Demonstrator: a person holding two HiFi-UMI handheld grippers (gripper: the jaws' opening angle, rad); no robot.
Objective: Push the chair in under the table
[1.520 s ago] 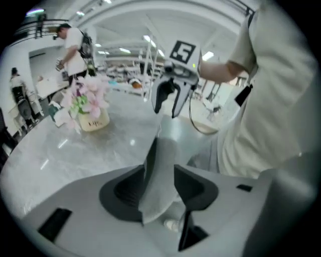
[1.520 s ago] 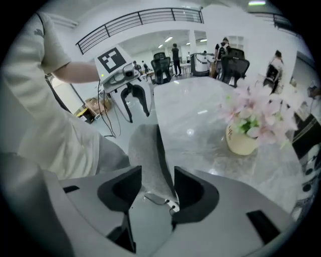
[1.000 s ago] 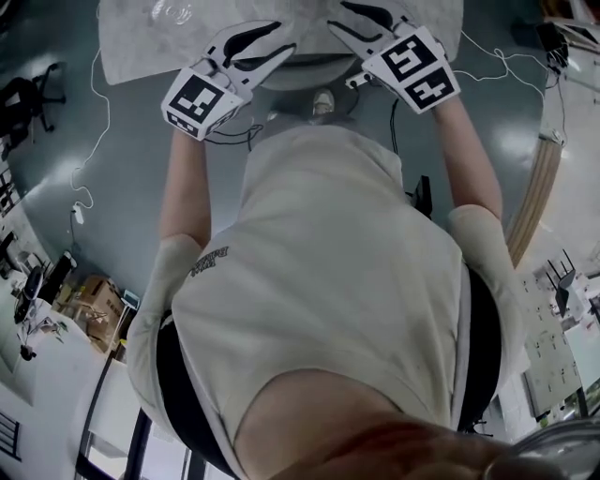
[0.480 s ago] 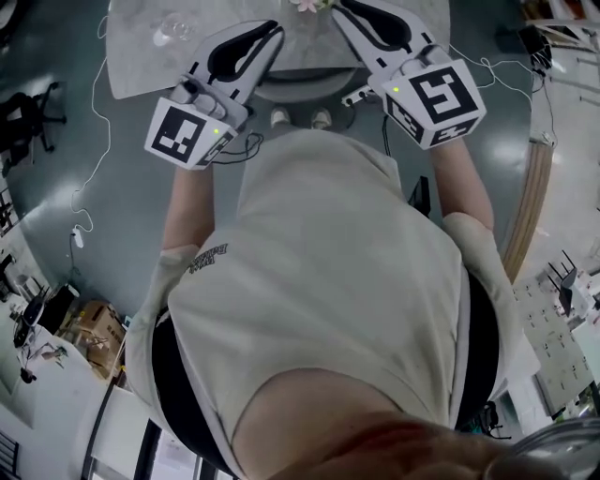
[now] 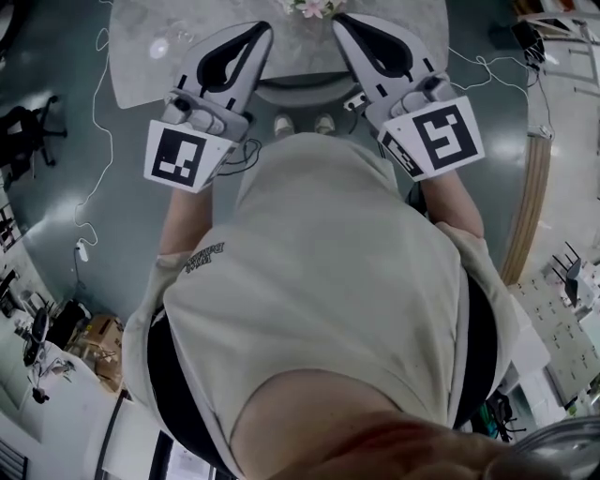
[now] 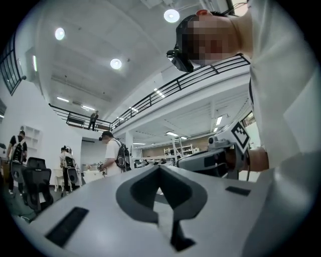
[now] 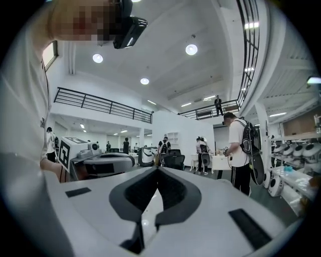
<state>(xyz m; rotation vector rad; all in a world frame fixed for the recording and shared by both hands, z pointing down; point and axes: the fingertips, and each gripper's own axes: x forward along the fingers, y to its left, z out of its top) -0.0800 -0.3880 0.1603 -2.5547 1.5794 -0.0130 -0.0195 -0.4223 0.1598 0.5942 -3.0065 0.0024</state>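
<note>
Chair (image 5: 305, 91) at 12 o'clock looks tucked under the near edge of the table (image 5: 298, 52) — push apparently done — so left gripper (image 5: 261, 30) at 11 and right gripper (image 5: 341, 21) at 1 o'clock are held clear above it, jaws just closed, pressed together on nothing.

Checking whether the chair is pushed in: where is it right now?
Head view, top centre: the chair sits at the table's near edge, between the left gripper and right gripper.

chair (image 5: 300, 94) mostly hidden under table (image 5: 141, 66); table top-cropped
</note>
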